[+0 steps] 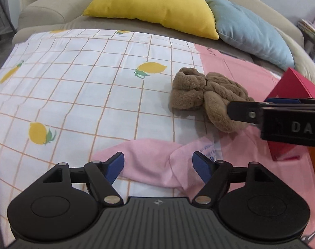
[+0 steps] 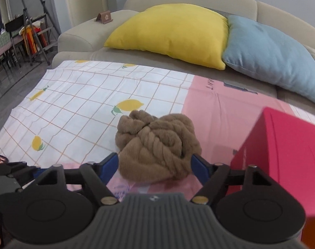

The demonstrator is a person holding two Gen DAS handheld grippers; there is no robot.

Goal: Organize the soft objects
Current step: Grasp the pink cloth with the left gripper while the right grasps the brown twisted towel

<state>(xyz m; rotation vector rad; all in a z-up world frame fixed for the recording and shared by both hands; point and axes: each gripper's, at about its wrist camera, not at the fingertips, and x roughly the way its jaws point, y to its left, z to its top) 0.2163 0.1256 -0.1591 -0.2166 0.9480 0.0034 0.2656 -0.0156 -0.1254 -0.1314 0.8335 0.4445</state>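
A brown plush bundle (image 2: 157, 145), twisted like thick rope, lies on a white sheet (image 2: 91, 95) checked with orange lines and printed with lemons, right where the sheet meets a pink cloth (image 2: 219, 108). The right gripper (image 2: 155, 166) has its blue pads on either side of the bundle's near end, spread wide; whether they press on it I cannot tell. Just in front, a pink sock (image 1: 155, 161) lies flat between the released, wide-open pads of the left gripper (image 1: 158, 164). A red box (image 2: 282, 145) stands just right of the bundle. Behind the sheet, a yellow cushion (image 2: 174, 31) and a blue cushion (image 2: 269, 56) lean against a beige sofa (image 2: 84, 35). A stepladder (image 2: 33, 27) stands far left by the wall.
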